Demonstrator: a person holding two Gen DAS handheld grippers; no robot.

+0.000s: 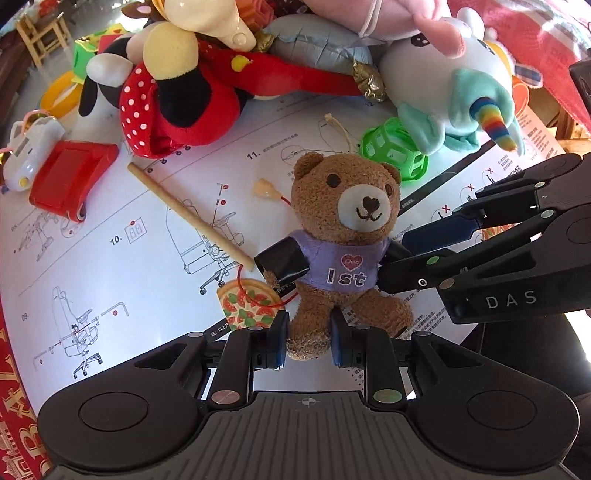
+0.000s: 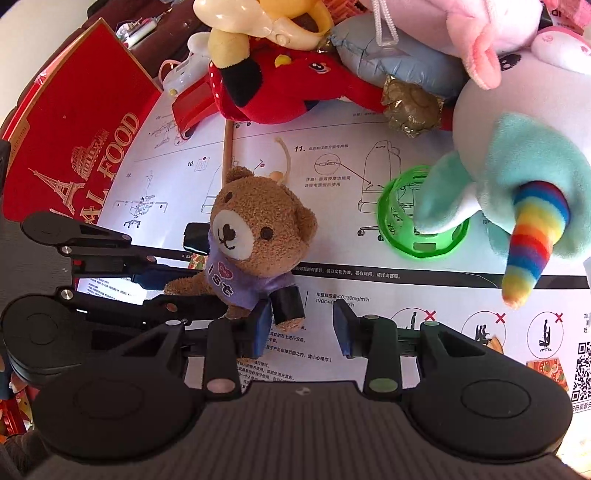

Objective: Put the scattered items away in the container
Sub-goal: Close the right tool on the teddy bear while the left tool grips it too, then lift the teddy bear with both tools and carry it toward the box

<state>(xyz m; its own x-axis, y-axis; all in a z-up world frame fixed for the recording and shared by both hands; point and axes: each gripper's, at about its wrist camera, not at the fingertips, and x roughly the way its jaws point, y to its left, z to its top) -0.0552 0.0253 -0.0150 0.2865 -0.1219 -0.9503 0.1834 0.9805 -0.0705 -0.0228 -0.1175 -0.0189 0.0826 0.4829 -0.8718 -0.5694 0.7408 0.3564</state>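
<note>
Small brown plush teddy bear in a lilac shirt (image 1: 343, 236) lies on the white printed instruction sheet (image 1: 155, 229), left tongs (image 1: 308, 341) pinching its leg, right tongs (image 2: 301, 328) spread around its black-wrapped arm.

A home play corner: plush toys (image 1: 177, 85) heaped ahead of the gripper, a small wooden chair (image 1: 42, 33) beyond them.

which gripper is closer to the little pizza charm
Left. The left gripper is right beside the pizza charm, closed on a leg of the teddy bear. The right gripper is on the bear's far side, by its arm.
</note>
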